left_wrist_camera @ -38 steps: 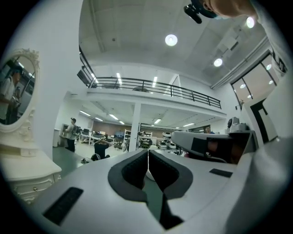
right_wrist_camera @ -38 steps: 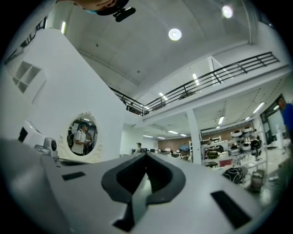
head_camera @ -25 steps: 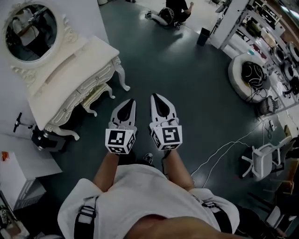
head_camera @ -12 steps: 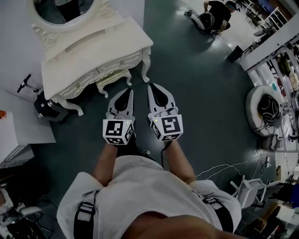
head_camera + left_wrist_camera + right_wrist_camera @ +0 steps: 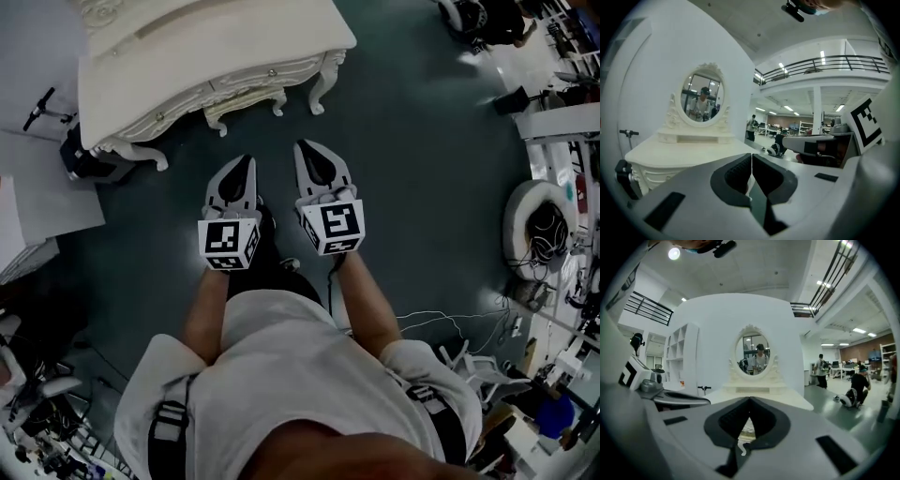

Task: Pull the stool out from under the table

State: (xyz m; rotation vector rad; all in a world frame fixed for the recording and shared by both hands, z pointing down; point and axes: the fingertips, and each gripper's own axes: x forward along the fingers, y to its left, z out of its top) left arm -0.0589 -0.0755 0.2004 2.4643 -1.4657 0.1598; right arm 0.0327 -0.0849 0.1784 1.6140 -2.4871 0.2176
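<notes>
In the frame's upper middle the stool (image 5: 247, 107) is tucked under the table (image 5: 187, 56), so the clenched, empty left gripper (image 5: 247, 160) and right gripper (image 5: 303, 146) should be opened and lowered to its front edge.

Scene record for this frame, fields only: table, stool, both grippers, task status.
table: white dressing table, oval mirror at its back
stool: tucked under the table, mostly hidden, legs showing
left gripper: shut, empty, short of the stool
right gripper: shut, empty, beside the left gripper, touching nothing
task status: stool not yet touched
</notes>
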